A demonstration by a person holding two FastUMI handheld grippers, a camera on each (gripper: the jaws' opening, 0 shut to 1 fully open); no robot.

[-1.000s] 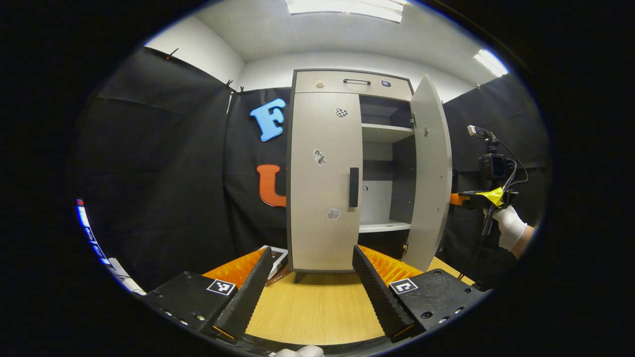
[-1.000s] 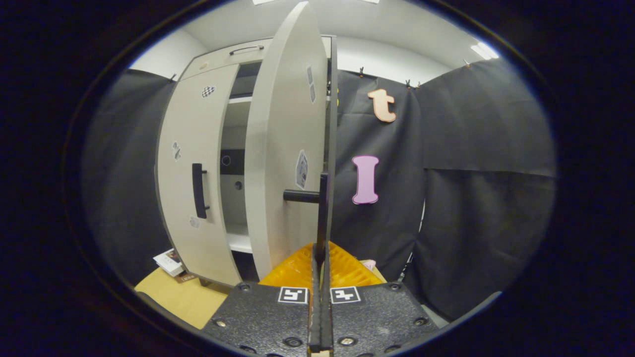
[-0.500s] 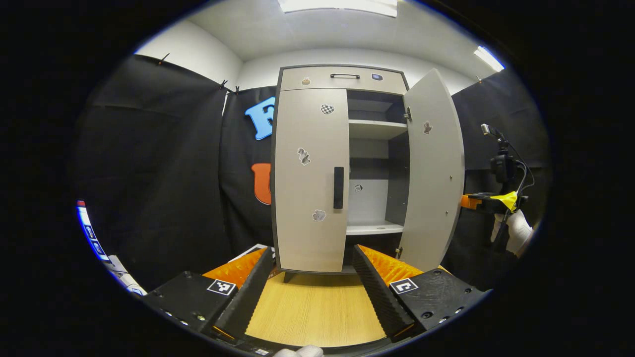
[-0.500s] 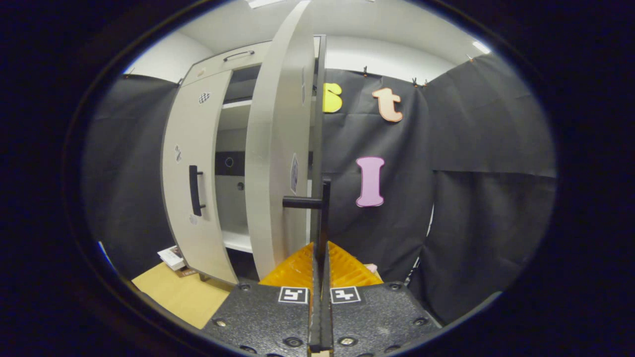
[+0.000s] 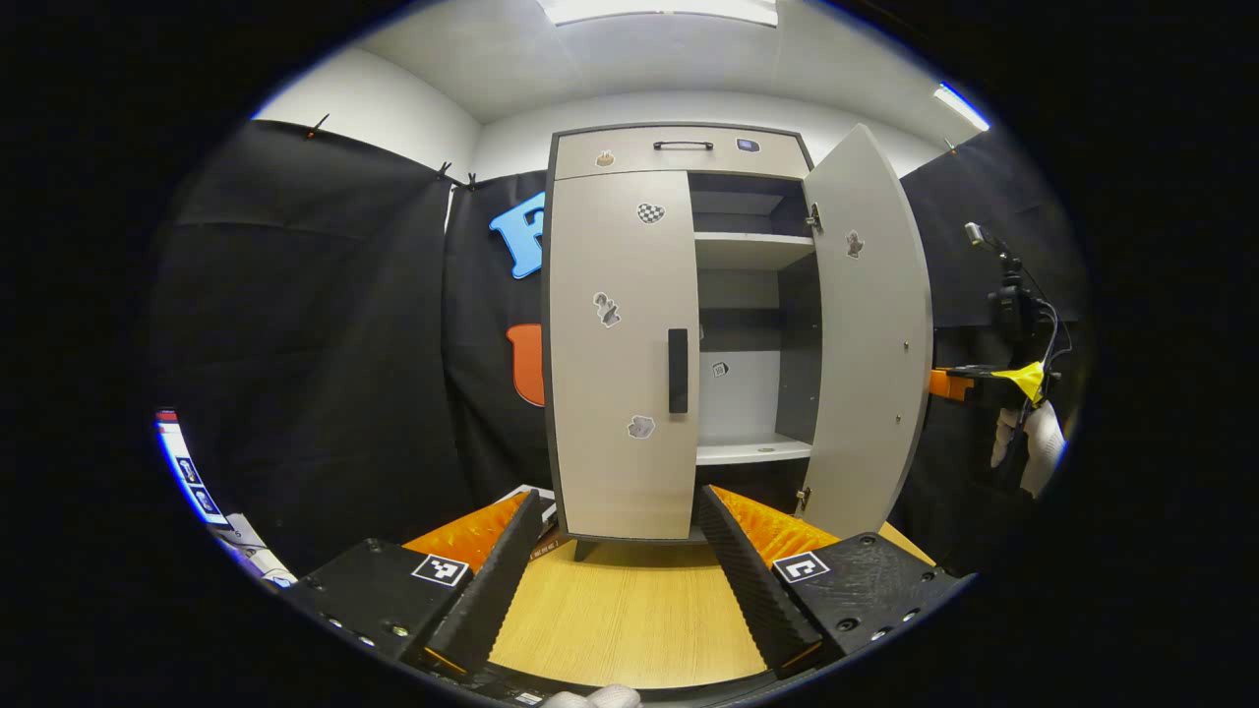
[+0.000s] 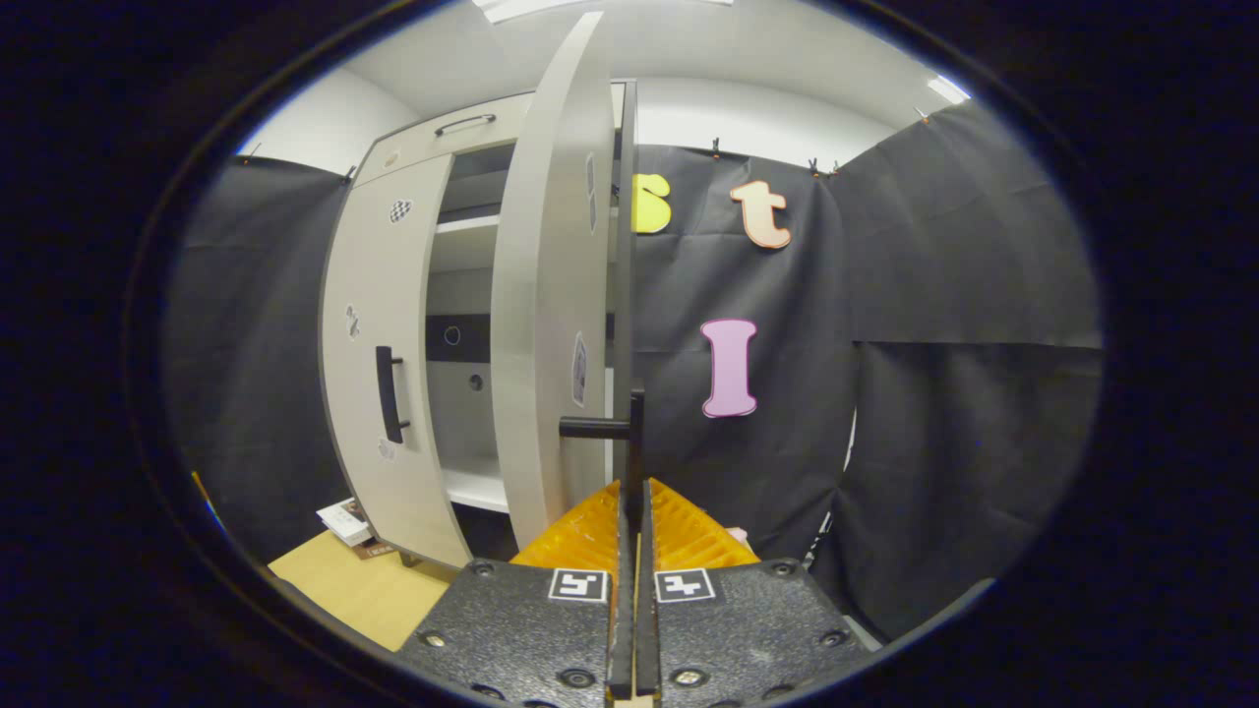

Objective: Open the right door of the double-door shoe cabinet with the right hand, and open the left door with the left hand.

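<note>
While seen from the left gripper view: 1 shoe cabinet [image 5: 679,157] upright on a wooden tabletop [image 5: 629,615], w/ 2 doors and 1 drawer front on top carrying 1 handle. Left door [image 5: 620,354] flat against the carcass, 1 dark vertical handle [image 5: 678,371] near its inner edge, 3 stickers on its face. Right door [image 5: 870,334] swung wide, inner face showing w/ 1 sticker up high. Inside: 2 pale shelves visible, 1 small sticker on the back panel. Left gripper [image 5: 620,511] well short of the cabinet, low over the tabletop, jaws spread wide, nothing between them; closed door straight ahead in the gap. Far right, past the open door's edge: right gripper [image 5: 969,382] at handle height, held by a gloved hand [image 5: 1033,447].

In the right gripper view: right gripper [image 6: 631,492] w/ fingers pressed together, clamped on the right door handle [image 6: 629,433], a dark bar standing off the door on a short post. Door edge-on just left of the fingers. Beyond, left door closed, handle clear. Some printed cards or booklets [image 6: 344,519] flat on the tabletop by the cabinet's left foot; exact count unclear.
</note>
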